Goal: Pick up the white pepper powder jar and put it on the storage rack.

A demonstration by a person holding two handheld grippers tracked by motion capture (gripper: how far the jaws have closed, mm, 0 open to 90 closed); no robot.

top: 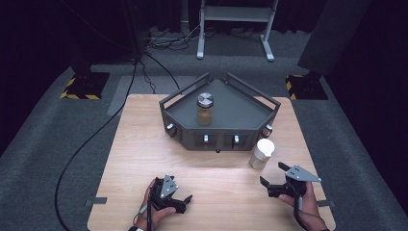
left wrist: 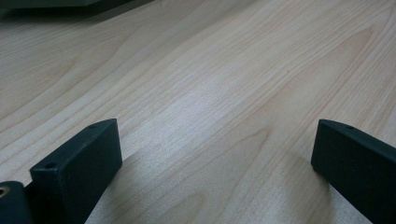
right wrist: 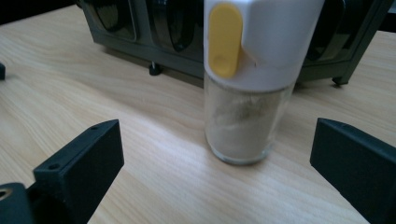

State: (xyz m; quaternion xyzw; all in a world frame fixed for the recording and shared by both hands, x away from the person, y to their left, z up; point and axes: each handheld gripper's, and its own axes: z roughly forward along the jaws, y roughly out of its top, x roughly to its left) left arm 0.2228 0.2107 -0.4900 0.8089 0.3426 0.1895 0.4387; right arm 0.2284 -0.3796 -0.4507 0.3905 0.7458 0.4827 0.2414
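A dark five-sided rack [top: 240,108] stands at the table's far middle, with a metal-lidded jar of brown powder [top: 205,109] upright on its tray. A white-capped shaker jar [top: 261,153] of pale powder stands on the table in front of the rack's right corner; the right gripper view shows this shaker [right wrist: 252,79] close ahead with a yellow tab on its cap. My right gripper [top: 273,176] is open just near of the shaker, not touching it. My left gripper [top: 185,198] is open, low over bare wood near the front edge, jaws empty.
The wooden table [top: 144,144] ends a little near of both hands. A black cable [top: 91,139] trails off the left side over grey carpet. Stands with yellow-black bases [top: 82,89] and a white frame [top: 235,29] sit beyond the table.
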